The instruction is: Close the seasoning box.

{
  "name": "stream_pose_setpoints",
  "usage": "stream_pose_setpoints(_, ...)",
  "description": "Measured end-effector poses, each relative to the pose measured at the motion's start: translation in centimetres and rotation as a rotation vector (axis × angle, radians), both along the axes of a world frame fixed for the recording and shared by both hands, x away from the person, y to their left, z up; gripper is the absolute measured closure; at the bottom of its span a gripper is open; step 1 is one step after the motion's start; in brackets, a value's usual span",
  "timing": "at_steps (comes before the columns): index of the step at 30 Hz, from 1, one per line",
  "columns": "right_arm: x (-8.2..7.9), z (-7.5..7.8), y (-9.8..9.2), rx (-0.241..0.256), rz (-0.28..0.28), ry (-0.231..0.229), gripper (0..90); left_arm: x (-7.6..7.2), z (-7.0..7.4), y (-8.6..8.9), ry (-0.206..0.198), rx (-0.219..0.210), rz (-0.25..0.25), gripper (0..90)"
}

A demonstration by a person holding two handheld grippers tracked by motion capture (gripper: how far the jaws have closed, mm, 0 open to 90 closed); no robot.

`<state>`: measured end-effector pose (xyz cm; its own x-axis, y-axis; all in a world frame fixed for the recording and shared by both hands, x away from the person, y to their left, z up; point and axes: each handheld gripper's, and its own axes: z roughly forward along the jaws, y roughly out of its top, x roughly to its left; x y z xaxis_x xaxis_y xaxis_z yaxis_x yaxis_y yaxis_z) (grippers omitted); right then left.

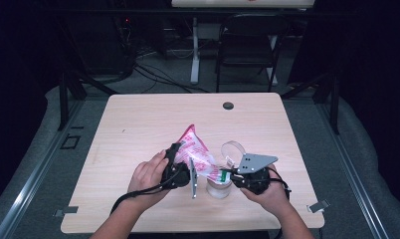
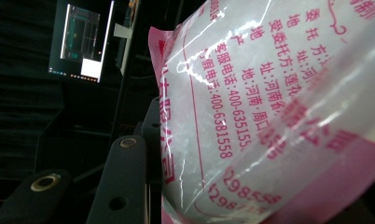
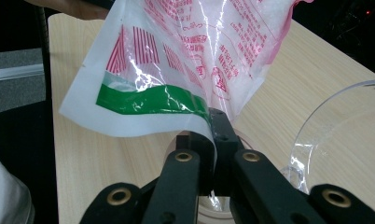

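Wooden table, right gripper pinching bag, left gripper grip hidden behind it

The wooden table is light brown and has a small dark round hole near its far edge. Behind the table, on the far side, stands a black folding chair. To the left of the chair is a white table leg. Black cables lie on the grey floor. A lit screen glows in the dark room.
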<state>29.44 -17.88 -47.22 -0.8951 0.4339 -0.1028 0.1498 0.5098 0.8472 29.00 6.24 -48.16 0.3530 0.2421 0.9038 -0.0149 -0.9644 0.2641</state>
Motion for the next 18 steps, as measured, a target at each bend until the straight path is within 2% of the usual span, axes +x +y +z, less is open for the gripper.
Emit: stream_pose_setpoints(18,0.26,-0.57,-0.01,-0.014,-0.007,0.011,90.0,0.09,-0.15,-0.13,0.001,0.006,-0.005,61.2)
